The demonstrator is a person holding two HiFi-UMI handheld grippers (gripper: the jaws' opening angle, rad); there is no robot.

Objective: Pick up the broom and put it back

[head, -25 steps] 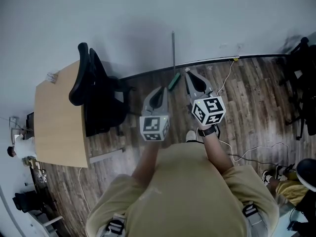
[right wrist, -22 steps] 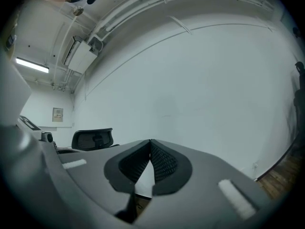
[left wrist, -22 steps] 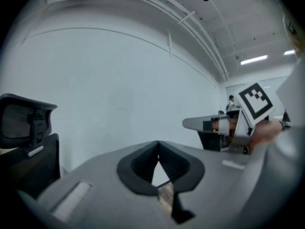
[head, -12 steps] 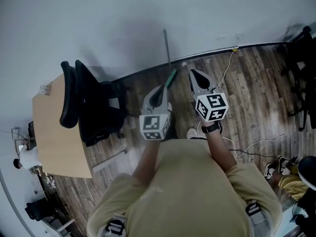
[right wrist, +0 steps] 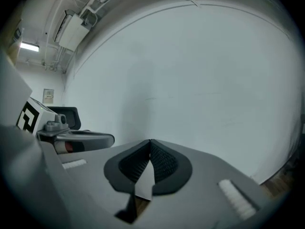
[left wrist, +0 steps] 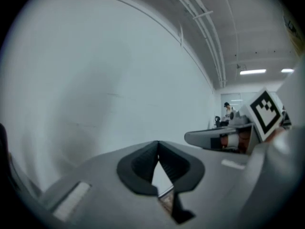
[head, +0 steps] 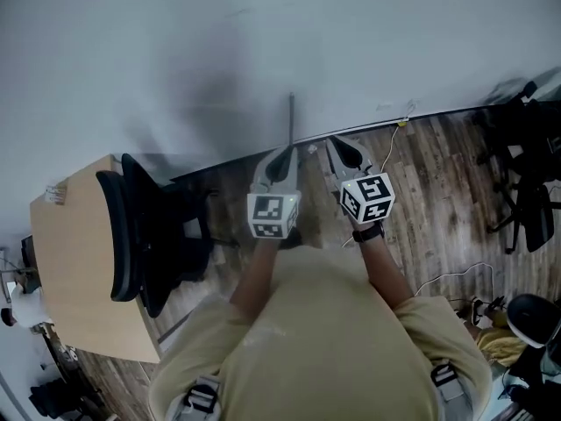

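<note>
Broom not gripped yet: fingers pressed together, empty, on left gripper and right gripper. It leans on the wall just beyond them; the person has stepped closer, so grabbing looks next.

We wear a tan short-sleeved shirt | black wristwatch | black buckled straps at 5 and 7 o'clock | left tongs, right tongs: grey, black-and-white marker cubes
</note>
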